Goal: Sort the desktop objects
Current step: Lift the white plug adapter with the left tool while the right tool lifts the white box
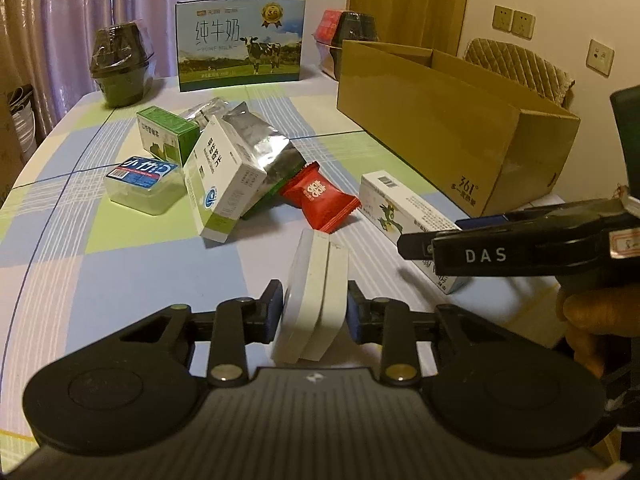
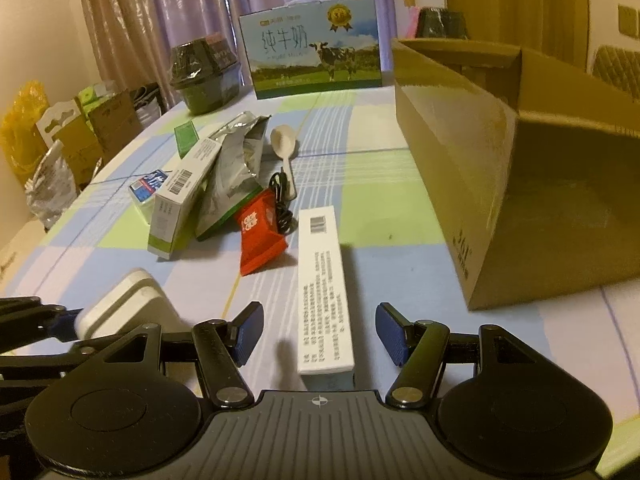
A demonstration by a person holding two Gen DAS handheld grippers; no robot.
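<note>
Both views sit low over the checked tablecloth (image 1: 120, 272), each looking forward along its own gripper toward the milk carton (image 1: 240, 44) by the curtain at 12 o'clock. The left wrist view looks from close behind the left gripper (image 1: 315, 306); the right gripper (image 1: 416, 246) juts in at 3 o'clock — so the two cameras are near each other. The right wrist view looks over the right gripper (image 2: 320, 334), with the left one at 9 o'clock. Shared: the carton, the clutter of packets at centre, the long white box (image 2: 324, 288) and the cardboard box (image 2: 520, 168) toward 2 o'clock.
</note>
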